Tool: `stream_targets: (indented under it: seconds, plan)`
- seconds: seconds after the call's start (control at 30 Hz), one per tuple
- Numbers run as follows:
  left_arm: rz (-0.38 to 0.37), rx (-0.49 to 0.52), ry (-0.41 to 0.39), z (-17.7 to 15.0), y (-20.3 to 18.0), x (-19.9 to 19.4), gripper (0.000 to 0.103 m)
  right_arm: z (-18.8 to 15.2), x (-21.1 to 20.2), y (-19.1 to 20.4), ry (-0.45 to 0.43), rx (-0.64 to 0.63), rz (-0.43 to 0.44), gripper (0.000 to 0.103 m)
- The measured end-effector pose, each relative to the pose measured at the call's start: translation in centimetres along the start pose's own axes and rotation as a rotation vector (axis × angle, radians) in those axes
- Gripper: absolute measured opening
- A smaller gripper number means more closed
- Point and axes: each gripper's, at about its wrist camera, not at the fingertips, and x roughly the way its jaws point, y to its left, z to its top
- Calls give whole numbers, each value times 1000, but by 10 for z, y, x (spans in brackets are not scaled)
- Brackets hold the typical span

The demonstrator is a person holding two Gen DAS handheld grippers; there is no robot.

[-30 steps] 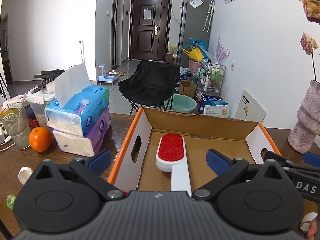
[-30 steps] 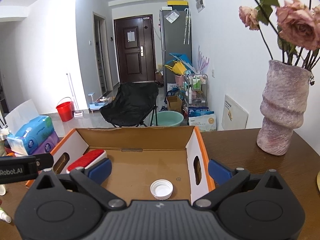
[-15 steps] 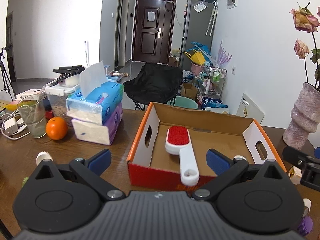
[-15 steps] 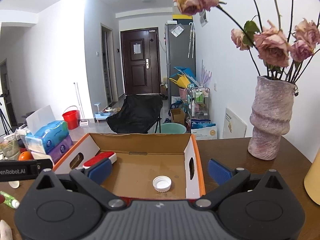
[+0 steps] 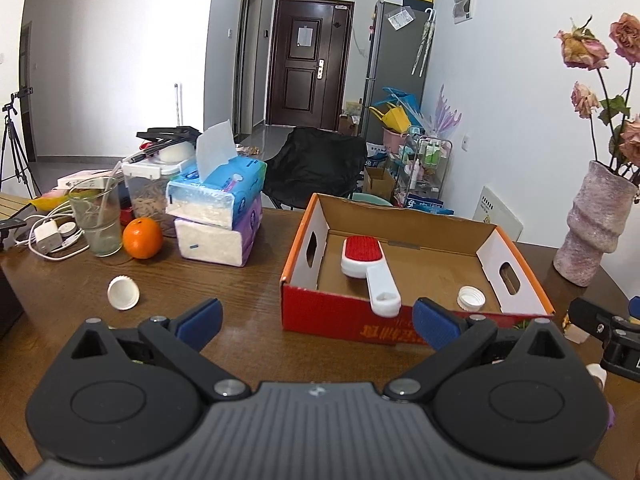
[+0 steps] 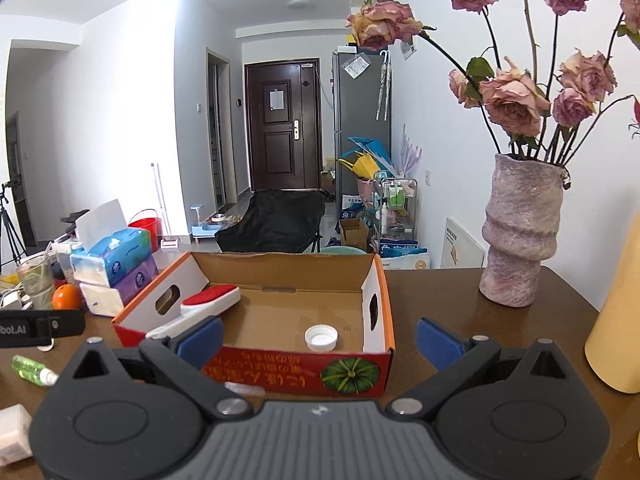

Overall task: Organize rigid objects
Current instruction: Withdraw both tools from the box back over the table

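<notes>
Left claw [image 5: 316, 314]: held open, empty.
Right claw [image 6: 319, 338]: held open, empty.
Loose bottle cap [image 5: 123, 293]: lain on the desk [image 5: 248, 280], far left of left claw, nearer it.
Cardboard box [image 5: 404, 326]: right of cap.

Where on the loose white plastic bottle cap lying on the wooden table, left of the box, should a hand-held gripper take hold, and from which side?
Grip the white plastic bottle cap across its round rim, coming from above. It lies tipped on the wooden table with its open side showing, low and clear of the orange, so the left hand-held gripper, now open, could probably straddle it.
</notes>
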Motion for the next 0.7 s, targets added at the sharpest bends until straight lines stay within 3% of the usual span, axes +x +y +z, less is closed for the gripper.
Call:
stream_targets:
  seconds: [0.7]
  plan:
    - [4, 5, -1, -45, 22, -82, 103, -45, -87, 6, 4, -1, 2, 103]
